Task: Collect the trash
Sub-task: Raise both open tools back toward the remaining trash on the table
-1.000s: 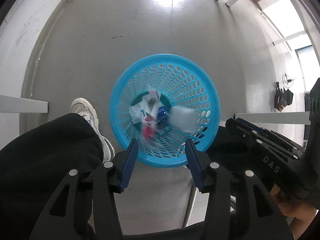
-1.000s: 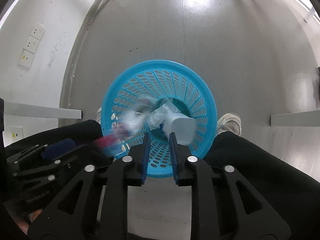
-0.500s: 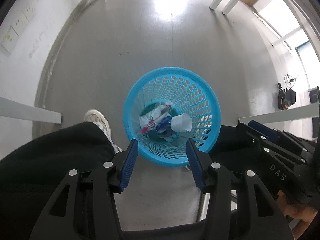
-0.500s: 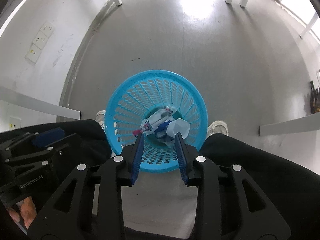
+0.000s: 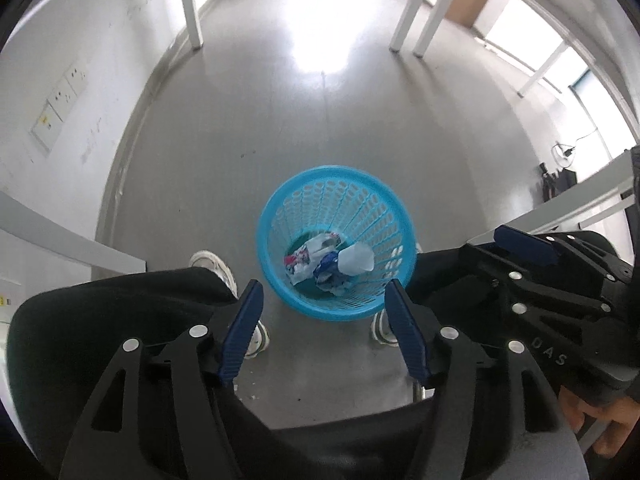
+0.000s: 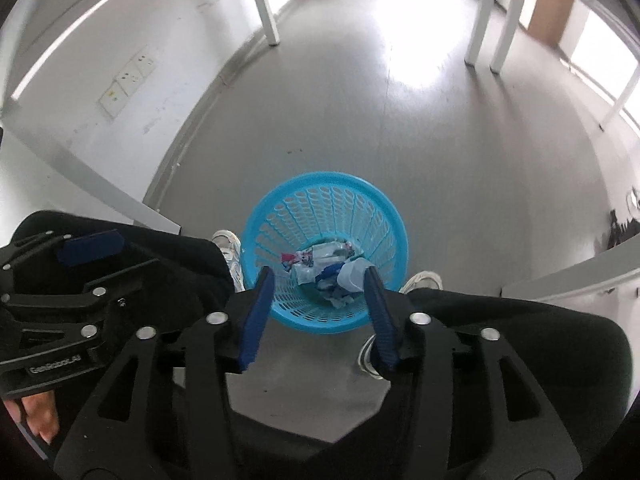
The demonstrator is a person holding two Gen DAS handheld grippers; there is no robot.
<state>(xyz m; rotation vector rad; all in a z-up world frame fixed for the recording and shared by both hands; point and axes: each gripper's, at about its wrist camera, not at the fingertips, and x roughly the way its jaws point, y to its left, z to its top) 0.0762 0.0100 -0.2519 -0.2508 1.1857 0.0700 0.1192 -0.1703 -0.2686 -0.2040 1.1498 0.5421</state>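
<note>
Down on the grey floor (image 5: 320, 128), between the person's two white sneakers, stands the blue perforated wastebasket (image 5: 336, 184), upright, with the trash at its bottom: a white paper cup (image 5: 356, 258) lying on its side against the right of the heap, a crumpled wrapper with red and pink print (image 5: 298, 258) to the left, and a scrap of blue among pale plastic pieces that are too small and tangled to name. From the right wrist view the same cup (image 6: 352, 274) is partly cut off by the right finger pad, and the lowest part of the basket rim is hidden between the pads. The left gripper (image 5: 324, 320) hangs above the basket, its fingers spread wide with nothing between them; they have just been opening. The right gripper (image 6: 320, 308) is likewise above the basket, its fingers moderately apart and empty, also just opening. Dark trouser legs (image 5: 120, 320) cover most of the left sneaker (image 5: 212, 266) and nearly all of the right one. Each view catches the other gripper only side-on at its edge, with part of a hand below it. White desk legs (image 5: 192, 4) and a wall socket panel (image 5: 60, 100) sit further out, bent by the lens.
</note>
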